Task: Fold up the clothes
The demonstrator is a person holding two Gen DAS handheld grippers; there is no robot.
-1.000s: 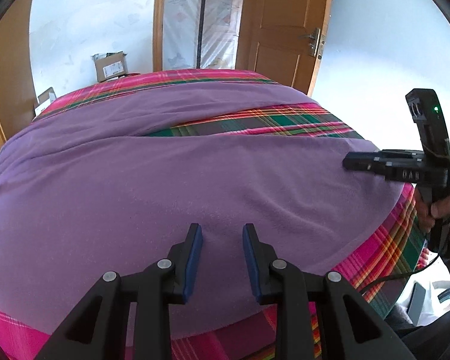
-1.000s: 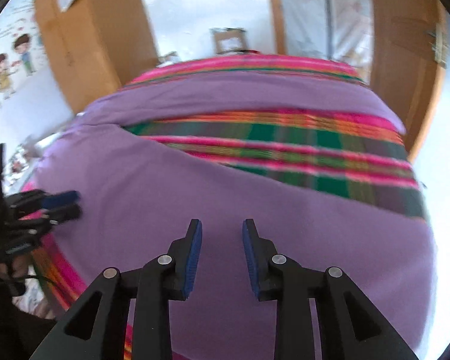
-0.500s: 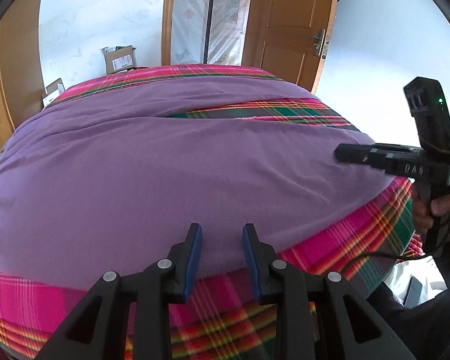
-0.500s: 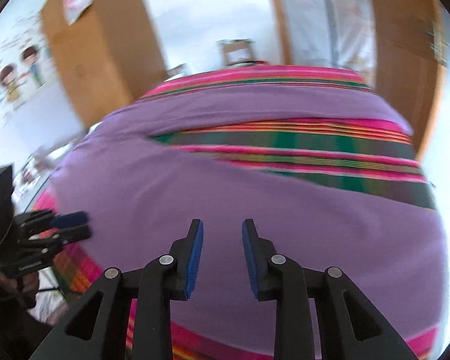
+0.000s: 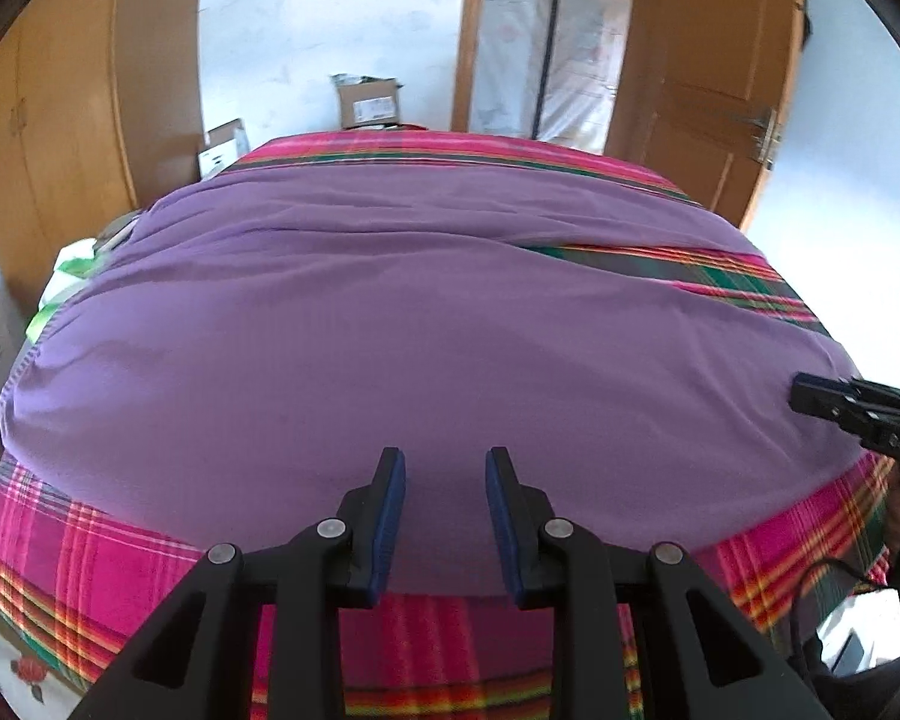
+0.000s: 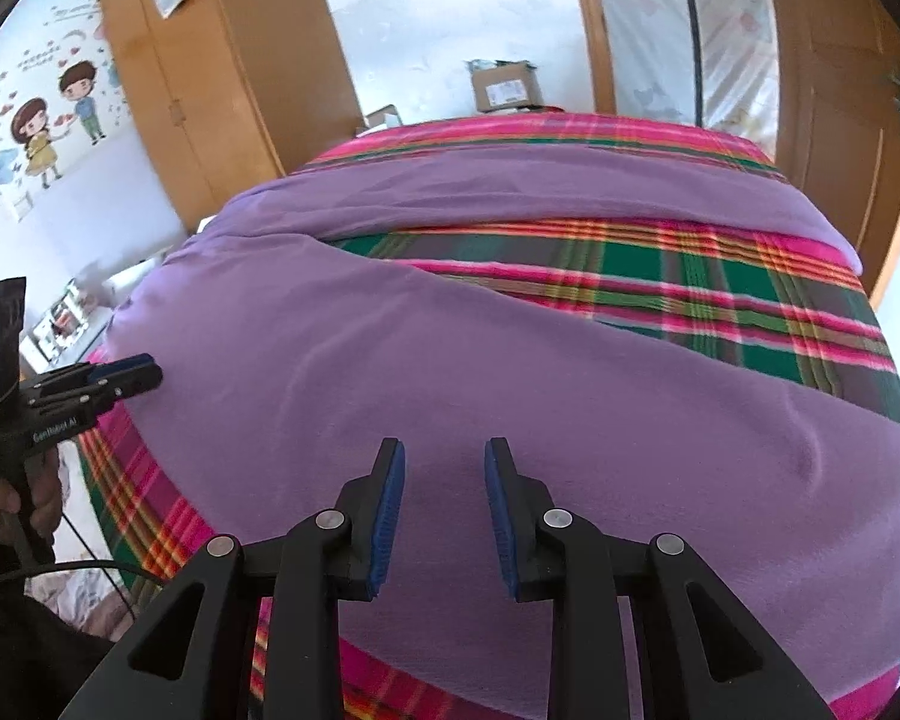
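Jaws of both the left gripper point(image 5: 441, 516) and right gripper point(image 6: 438, 510) stand parted and empty above the purple garment point(image 5: 390, 348), which lies spread flat across the plaid bed point(image 5: 120, 552), apparently laid out for folding from its near edge.

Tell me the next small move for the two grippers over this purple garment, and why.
Probably lower both onto the garment's near hem and pinch it. The left gripper and right gripper both have a gap between their pads with nothing in it, and the purple garment lies spread flat on the plaid bedcover, not yet folded.
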